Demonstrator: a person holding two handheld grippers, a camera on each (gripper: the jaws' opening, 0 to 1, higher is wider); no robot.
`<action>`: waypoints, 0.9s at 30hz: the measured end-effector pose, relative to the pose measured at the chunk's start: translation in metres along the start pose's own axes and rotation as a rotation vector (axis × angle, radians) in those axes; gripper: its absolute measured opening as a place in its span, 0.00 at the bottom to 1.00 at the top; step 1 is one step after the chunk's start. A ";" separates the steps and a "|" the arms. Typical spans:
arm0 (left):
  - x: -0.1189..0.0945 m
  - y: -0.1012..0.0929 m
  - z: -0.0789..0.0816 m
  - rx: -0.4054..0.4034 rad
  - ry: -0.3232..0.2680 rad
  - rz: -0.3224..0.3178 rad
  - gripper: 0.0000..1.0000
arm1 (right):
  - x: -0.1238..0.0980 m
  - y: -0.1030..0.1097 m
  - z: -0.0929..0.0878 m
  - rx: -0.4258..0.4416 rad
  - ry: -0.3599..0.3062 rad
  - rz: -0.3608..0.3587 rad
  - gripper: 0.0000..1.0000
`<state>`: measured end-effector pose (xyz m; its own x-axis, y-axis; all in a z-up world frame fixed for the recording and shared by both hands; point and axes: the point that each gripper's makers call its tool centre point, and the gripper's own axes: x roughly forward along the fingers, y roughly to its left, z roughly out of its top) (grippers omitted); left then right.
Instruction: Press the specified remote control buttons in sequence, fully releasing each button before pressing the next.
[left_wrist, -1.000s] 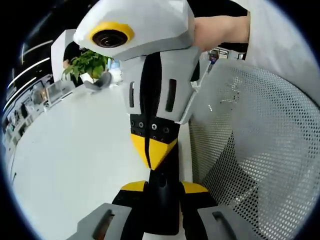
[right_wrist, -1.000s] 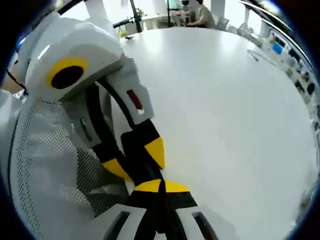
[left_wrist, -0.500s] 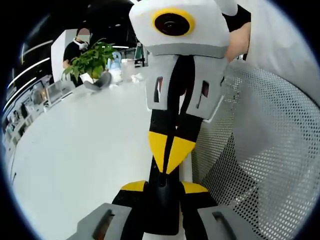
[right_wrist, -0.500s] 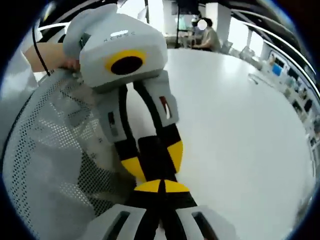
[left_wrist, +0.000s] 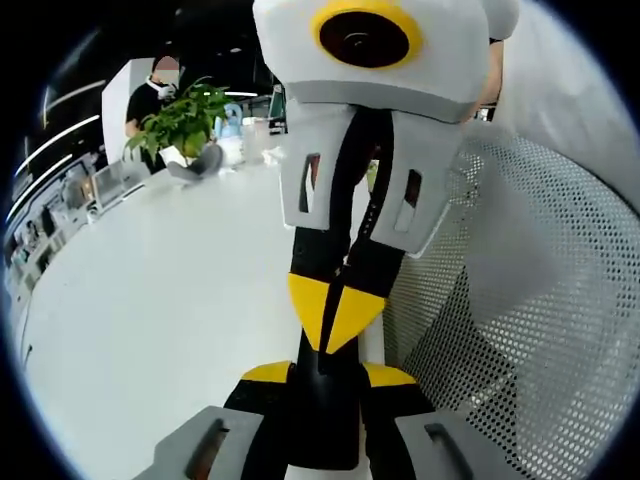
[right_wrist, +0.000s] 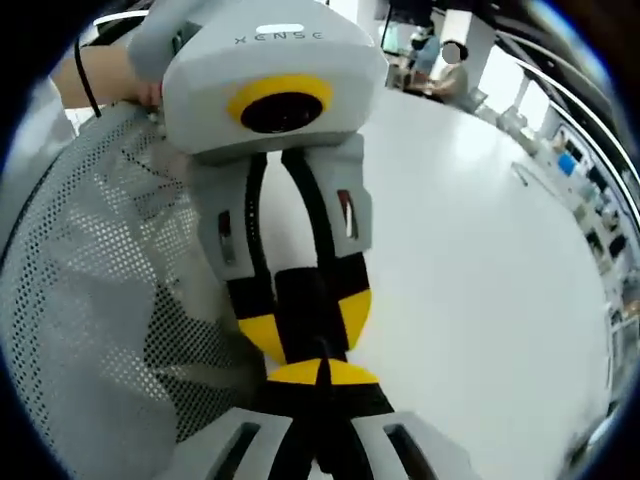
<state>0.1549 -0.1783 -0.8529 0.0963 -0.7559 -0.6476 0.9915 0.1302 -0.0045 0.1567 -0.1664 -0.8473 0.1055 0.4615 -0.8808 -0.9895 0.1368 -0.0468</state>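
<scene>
Remote (left_wrist: 325, 410), dark and slim, sits clenched between the yellow-tipped jaws of my left gripper (left_wrist: 328, 375), held above the edge of the white worktop (left_wrist: 150, 330) where it meets a white perforated mesh (left_wrist: 520, 300). My right gripper (left_wrist: 335, 318) comes down from the top of the left gripper view with its jaws pinched together, and the joined tips touch the remote's upper face. I cannot tell which button lies under them. A potted plant (left_wrist: 185, 120) stands at the worktop's far edge, with a person (left_wrist: 150, 95) behind it.
</scene>
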 end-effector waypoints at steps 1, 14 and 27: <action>0.000 0.000 0.000 0.000 0.000 0.000 0.25 | 0.000 0.000 0.000 -0.001 0.005 0.001 0.00; 0.000 0.000 0.000 -0.004 0.000 0.004 0.25 | -0.004 0.002 -0.001 0.007 -0.051 0.020 0.00; 0.000 0.000 0.000 -0.004 0.003 0.004 0.25 | -0.001 0.009 0.004 0.019 -0.034 0.026 0.00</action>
<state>0.1551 -0.1782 -0.8529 0.1005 -0.7535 -0.6497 0.9907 0.1359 -0.0044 0.1477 -0.1616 -0.8451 0.0831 0.4950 -0.8649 -0.9899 0.1409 -0.0145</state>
